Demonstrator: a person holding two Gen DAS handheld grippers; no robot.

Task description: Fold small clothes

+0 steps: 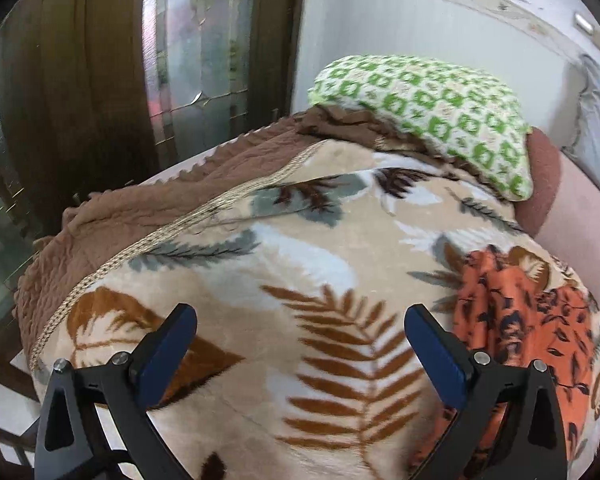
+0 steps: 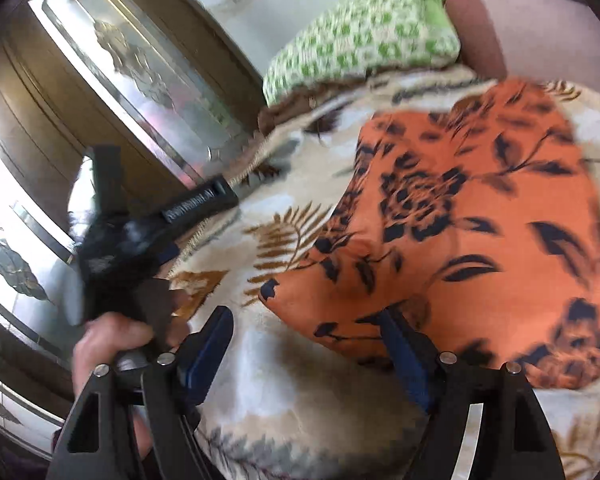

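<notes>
leafy blanket (image 2: 260, 380) — orange floral garment (image 2: 480, 220) lying folded

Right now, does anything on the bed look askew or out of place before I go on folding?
Nothing damaged or spilled. The orange floral garment lies on the leaf-print blanket, bunched and rumpled rather than squared, its near edge uneven. The right hand-held gripper stands open with one finger over that edge; the left hand-held gripper is open and empty.
</notes>
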